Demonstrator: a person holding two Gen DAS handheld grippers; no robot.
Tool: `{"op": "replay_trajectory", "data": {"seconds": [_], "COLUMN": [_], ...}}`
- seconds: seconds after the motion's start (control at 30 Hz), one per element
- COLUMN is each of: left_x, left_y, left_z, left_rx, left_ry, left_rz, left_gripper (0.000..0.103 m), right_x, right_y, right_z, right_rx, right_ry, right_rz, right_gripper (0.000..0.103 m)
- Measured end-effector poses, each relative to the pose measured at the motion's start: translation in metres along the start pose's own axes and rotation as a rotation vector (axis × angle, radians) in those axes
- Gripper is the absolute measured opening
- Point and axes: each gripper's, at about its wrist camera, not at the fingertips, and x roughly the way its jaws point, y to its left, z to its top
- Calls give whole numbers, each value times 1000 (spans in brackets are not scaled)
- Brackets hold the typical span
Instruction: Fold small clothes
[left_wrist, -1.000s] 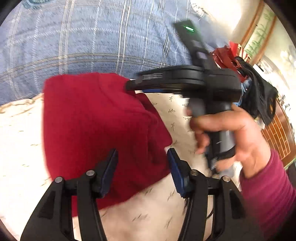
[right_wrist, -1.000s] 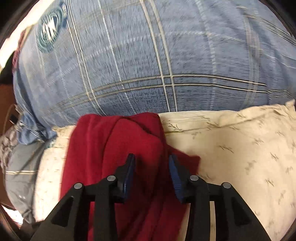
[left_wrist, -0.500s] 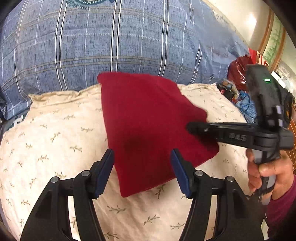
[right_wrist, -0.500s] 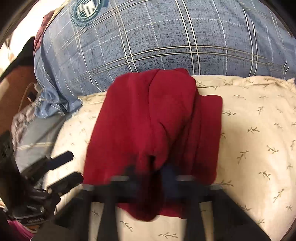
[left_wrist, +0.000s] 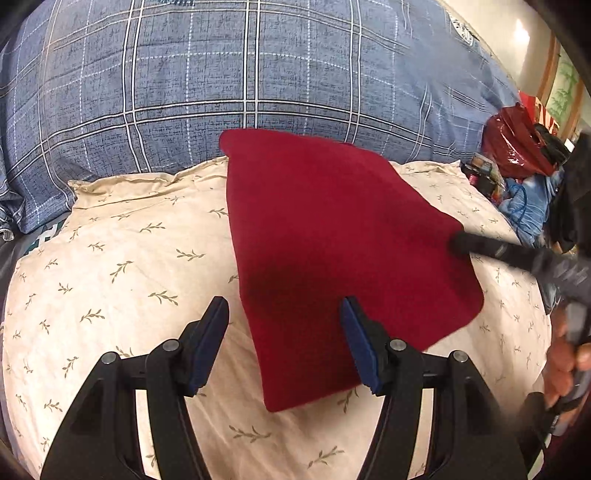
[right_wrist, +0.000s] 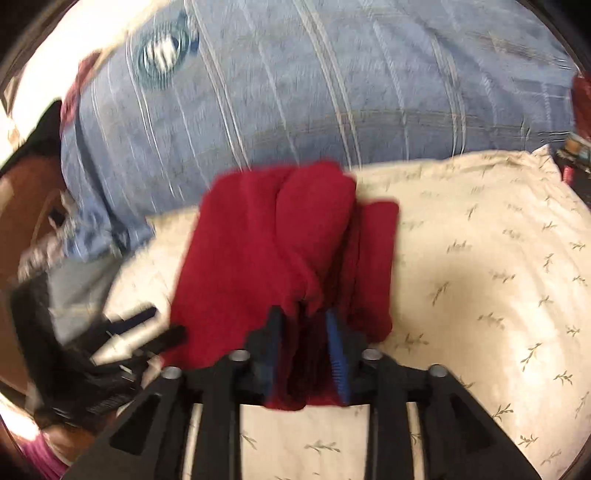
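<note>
A dark red folded garment (left_wrist: 332, 251) lies on a cream leaf-print pillow (left_wrist: 129, 277). My left gripper (left_wrist: 284, 332) is open and hovers over the garment's near left edge, holding nothing. My right gripper (right_wrist: 304, 332) has its jaws close together on a bunched near edge of the red garment (right_wrist: 266, 251); this view is blurred. In the left wrist view the right gripper's finger (left_wrist: 480, 247) touches the garment's right edge. The left gripper shows blurred at the left of the right wrist view (right_wrist: 140, 332).
A blue plaid bedcover (left_wrist: 240, 74) lies behind the pillow. A red plastic bag (left_wrist: 517, 147) and a clutter of clothes and cables sit at the far right. Dark furniture and grey cloth (right_wrist: 74, 288) lie at the left in the right wrist view.
The garment went from bunched to spread flat on the pillow. My left gripper backed off toward its near edge. My right gripper moved to its right edge and closed on it.
</note>
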Motion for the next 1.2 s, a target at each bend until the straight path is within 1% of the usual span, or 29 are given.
{"op": "replay_trajectory", "data": {"seconds": [0.07,0.1,0.17,0.23,0.27,0.33,0.37,0.4,0.43,0.5,0.6,0.63,0.7,0.77,0.8,0.83,0.9,0.93,0.97,1.0,1.03,1.07,1.1,1.2], "left_x": [2,3,4,7,8,11,12,14,15,17,16,16,15,15,14,14,13,14,14,14,14,13,10,5], "left_y": [0,-1,-1,-2,-2,-1,0,0,0,-2,-4,-4,-3,-2,-2,-2,-3,-3,-3,-2,-2,-2,-1,0], "left_z": [1,2,3,4,5,6,6,6,7,7,7,6,6,5,5,5,5,5,5,4,4,4,4,6], "left_rx": [-4,-3,-2,-1,-2,-8,-12,-17,-21,-21,-15,-16,-22,-28,-31,-33,-38,-40,-42,-44,-47,-51,-52,-54], "left_ry": [3,2,1,1,1,3,4,5,6,8,6,5,5,8,9,9,10,12,15,22,29,33,30,4], "left_rz": [1,3,4,3,1,-3,-6,-14,-15,-13,-13,-14,-15,-18,-17,-18,-19,-18,-18,-23,-26,-28,-35,-35], "left_gripper": [62,62,62,64,65,69,71,74,74,74,74,74,74,74,74,74,74,74,74,74,74,74,74,74], "right_x": [-9,-7,4,21,29,49,61,68,76,74,64,61,52,42,40,40,47,53,63,65,67,63,58,37], "right_y": [8,11,24,30,30,25,16,9,1,-6,1,3,1,-2,-3,-4,-8,-11,-15,-18,-21,-23,-22,-21], "right_z": [8,12,16,20,21,24,25,25,25,22,17,16,16,17,18,19,23,24,25,21,20,18,16,13], "right_rx": [-13,-27,-69,-96,-100,-102,-95,-91,-81,-59,-81,-81,-46,-3,3,6,25,33,40,45,62,76,66,36], "right_ry": [-61,-70,-62,-42,-31,-8,9,18,24,-3,-9,-12,-28,-55,-65,-74,-71,-53,-19,-8,-2,-18,-35,-89], "right_rz": [0,2,10,5,1,-34,-74,-92,-86,-64,-103,-111,-87,-70,-80,-101,-146,-151,-141,-122,-88,-78,-82,-99], "right_gripper": [37,37,37,32,31,31,29,27,27,25,26,29,30,38,49,56,57,52,45,27,23,19,3,3]}}
